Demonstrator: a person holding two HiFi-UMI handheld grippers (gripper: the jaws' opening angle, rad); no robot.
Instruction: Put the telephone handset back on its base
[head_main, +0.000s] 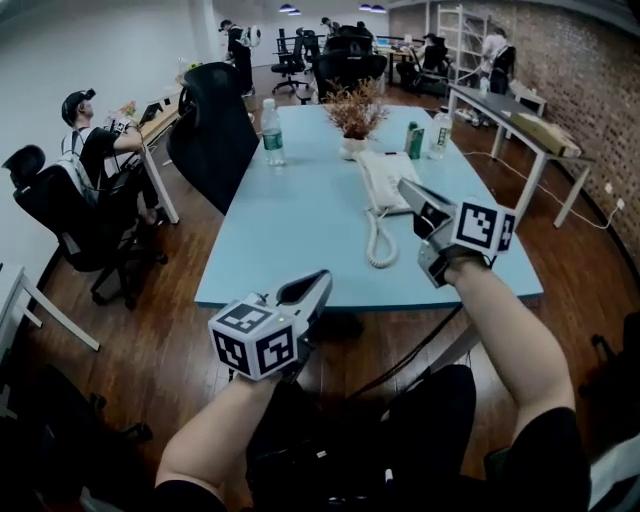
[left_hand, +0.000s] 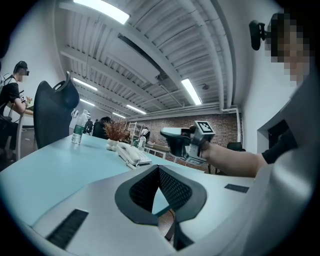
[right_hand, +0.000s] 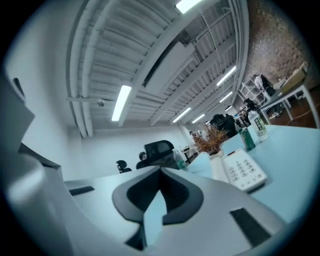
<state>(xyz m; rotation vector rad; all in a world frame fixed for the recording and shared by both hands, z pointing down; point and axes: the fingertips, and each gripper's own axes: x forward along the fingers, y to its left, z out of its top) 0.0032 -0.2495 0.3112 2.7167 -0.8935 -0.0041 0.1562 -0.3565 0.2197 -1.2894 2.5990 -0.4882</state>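
Observation:
A white telephone (head_main: 388, 178) lies at the middle of the light blue table (head_main: 290, 230), and its coiled cord (head_main: 380, 245) trails toward the near edge. The handset (head_main: 367, 186) runs along the base's left side; I cannot tell whether it sits in the cradle. In the right gripper view, the keypad (right_hand: 245, 172) shows. My right gripper (head_main: 405, 186) hovers over the phone's near right corner, shut and holding nothing; it also shows in the left gripper view (left_hand: 165, 135). My left gripper (head_main: 322, 278) hangs at the table's near edge, shut and empty.
Behind the phone stands a vase of dried plants (head_main: 355, 115), with a green can (head_main: 414, 140) and a bottle (head_main: 440, 132) to its right. A water bottle (head_main: 271, 135) stands at the far left edge, by a black chair (head_main: 215, 130). A seated person (head_main: 95, 150) is at the left.

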